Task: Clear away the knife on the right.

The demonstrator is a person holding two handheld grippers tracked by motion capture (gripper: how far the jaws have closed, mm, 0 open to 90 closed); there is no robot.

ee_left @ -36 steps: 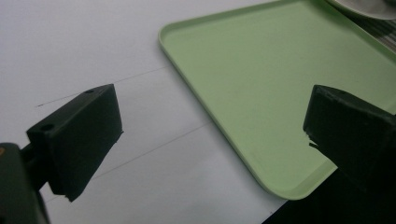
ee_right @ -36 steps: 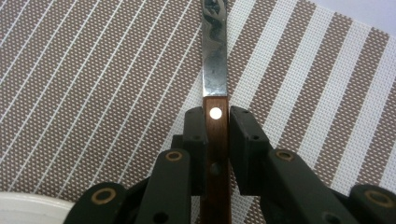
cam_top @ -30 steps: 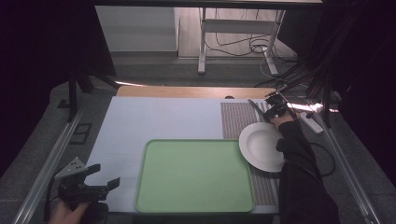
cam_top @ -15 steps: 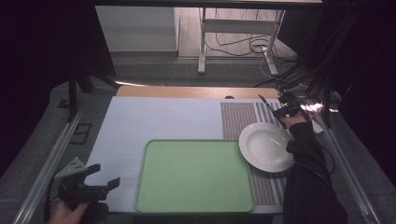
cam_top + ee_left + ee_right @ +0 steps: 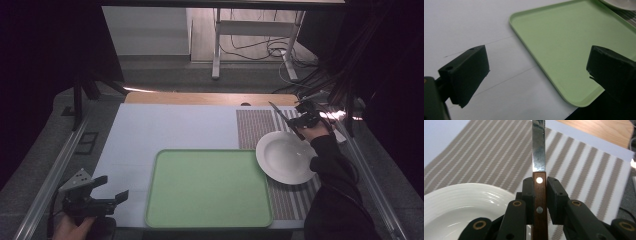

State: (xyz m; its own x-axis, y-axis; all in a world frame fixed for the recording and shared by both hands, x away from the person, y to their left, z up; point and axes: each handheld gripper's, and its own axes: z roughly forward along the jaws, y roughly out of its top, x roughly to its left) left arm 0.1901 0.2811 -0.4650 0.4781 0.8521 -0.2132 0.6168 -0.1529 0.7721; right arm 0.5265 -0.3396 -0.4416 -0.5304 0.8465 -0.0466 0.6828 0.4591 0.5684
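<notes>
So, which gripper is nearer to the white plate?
Right. The right gripper, shut on a wooden-handled knife, hovers just past the white plate's far rim. The left gripper sits open beyond the green tray, near the table's front-left corner.

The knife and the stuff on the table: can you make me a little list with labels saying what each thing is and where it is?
knife: wooden handle, metal blade, clamped in the right gripper, held above the striped mat
right gripper: shut on the knife handle
plate: white, bare, lies on the striped mat, beside the tray
tray: green, nothing on it, lies on the white table cover
left gripper: open, holds nothing, near the tray's corner
</notes>
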